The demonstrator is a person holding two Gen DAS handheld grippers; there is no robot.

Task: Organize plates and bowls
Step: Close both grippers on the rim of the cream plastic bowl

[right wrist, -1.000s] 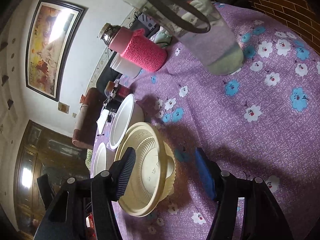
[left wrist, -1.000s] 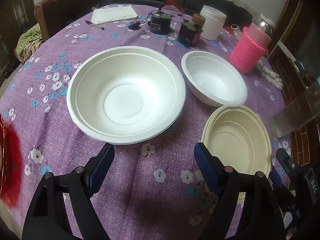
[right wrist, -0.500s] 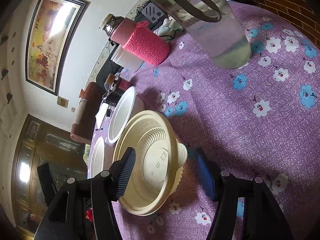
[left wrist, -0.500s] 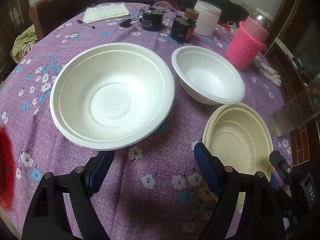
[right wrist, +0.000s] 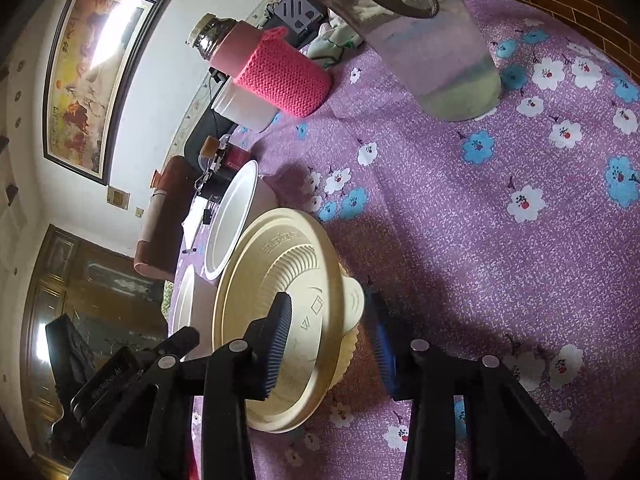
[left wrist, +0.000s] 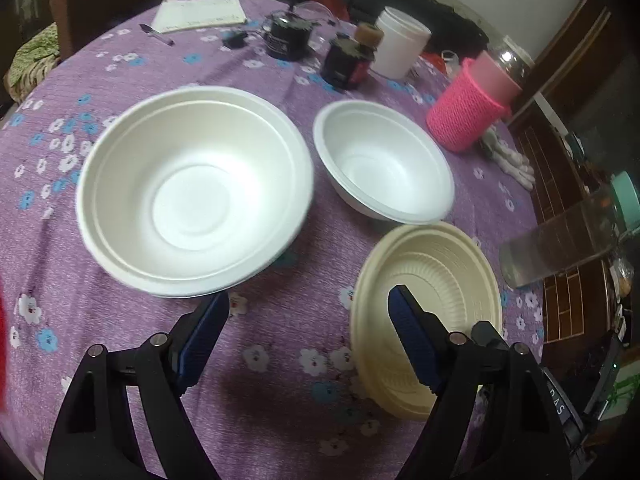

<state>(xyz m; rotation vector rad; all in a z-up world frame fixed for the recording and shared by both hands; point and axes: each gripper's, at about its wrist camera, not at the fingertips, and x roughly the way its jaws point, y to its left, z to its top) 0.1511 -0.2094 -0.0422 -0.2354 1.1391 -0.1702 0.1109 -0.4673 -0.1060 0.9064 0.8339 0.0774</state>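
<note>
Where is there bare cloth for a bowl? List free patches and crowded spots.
Free: the near strip of tablecloth in front of the large white bowl and left of the cream bowl; the wide stretch between the cream bowl and the clear bottle. Crowded: the far edge, with dark jars, white tub and pink-sleeved bottle; the bowls sit close together.

The left wrist view looks steeply down from close above a purple flowered tablecloth (left wrist: 280,344), facing the far table edge. The right wrist view sits lower and nearer, rolled sideways. Both share the cream bowl (left wrist: 432,280) (right wrist: 256,280), lower right and lower centre, and the pink-sleeved bottle (left wrist: 468,116) (right wrist: 280,80).
</note>
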